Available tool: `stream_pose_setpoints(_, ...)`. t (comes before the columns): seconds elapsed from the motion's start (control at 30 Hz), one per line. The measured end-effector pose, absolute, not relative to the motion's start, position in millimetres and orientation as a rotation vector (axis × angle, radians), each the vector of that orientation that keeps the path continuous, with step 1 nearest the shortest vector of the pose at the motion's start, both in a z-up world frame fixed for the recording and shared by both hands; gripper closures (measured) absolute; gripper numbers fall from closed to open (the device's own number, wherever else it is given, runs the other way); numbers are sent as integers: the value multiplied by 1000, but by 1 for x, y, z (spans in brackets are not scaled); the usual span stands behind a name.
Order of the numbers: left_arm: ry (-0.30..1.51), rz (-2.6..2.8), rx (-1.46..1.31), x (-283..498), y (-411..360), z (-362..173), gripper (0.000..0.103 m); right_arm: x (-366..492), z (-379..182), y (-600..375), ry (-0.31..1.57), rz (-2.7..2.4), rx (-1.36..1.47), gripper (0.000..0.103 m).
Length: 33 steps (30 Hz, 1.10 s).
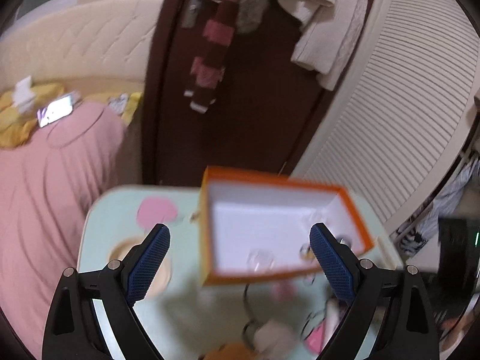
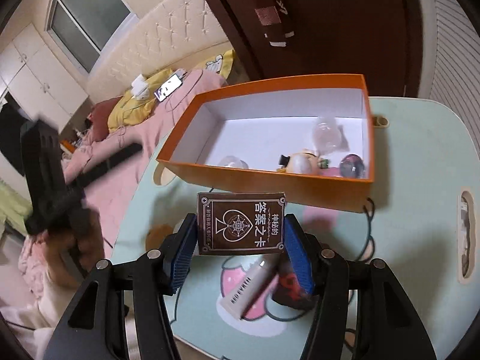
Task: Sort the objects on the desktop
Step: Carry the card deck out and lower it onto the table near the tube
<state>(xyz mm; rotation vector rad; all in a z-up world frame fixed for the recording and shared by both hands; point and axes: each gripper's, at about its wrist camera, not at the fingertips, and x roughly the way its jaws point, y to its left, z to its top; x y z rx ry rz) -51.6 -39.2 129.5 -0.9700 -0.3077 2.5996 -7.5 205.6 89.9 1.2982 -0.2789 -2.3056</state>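
My right gripper (image 2: 240,234) is shut on a brown card box (image 2: 240,223) with gold print, held above the table in front of the orange box (image 2: 270,180). The orange box has a white inside and holds clear capsules (image 2: 327,133), a small figurine (image 2: 298,162) and a dark ball (image 2: 351,165). A white tube (image 2: 247,288) and a dark pouch (image 2: 292,288) lie on the table under the gripper. My left gripper (image 1: 240,252) is open and empty, above the mint table (image 1: 186,309) near the orange box (image 1: 354,210); this view is blurred.
The mint table (image 2: 420,156) has a cartoon print and slots at its right edge. A bed with pink bedding (image 2: 126,156) and a phone (image 2: 168,88) lies left of the table. A dark door (image 1: 240,105) and a ribbed cabinet (image 1: 405,105) stand behind. Small items (image 1: 270,336) lie on the near table.
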Motion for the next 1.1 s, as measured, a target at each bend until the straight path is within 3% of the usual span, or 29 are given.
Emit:
stream_pose_setpoints(0.23,-204,2544,-1014,-74,1,140,9,-19,68,158,-91,-2287,1357,45)
stream_pose_setpoints(0.47,-116,2505,-1060,-81,29,133,9,-15,60,176,-211,-2252,1351,45)
stream_pose_setpoints(0.6,-130,2508,-1070,-80,26,127,9,-2,69,170,-82,-2307,1229,45)
stream_pose_setpoints(0.77,-151,2521,-1083,-78,16,121,9,18,73,144,213,-2369,1101,45)
stream_pose_setpoints(0.83,-160,2521,-1084,-77,13,119,9,15,68,141,180,-2325,1144,44)
stream_pose_setpoints(0.87,-164,2520,-1083,-76,12,119,9,15,66,140,159,-2298,1170,36)
stream_pose_setpoints(0.9,-168,2519,-1083,-76,11,118,9,14,65,139,140,-2274,1195,13)
stream_pose_setpoints(0.93,-170,2519,-1082,-75,10,118,9,13,63,138,131,-2273,1206,6)
stream_pose_setpoints(1.1,-162,2519,-1083,-75,11,119,9,14,71,166,2,-2351,1166,5)
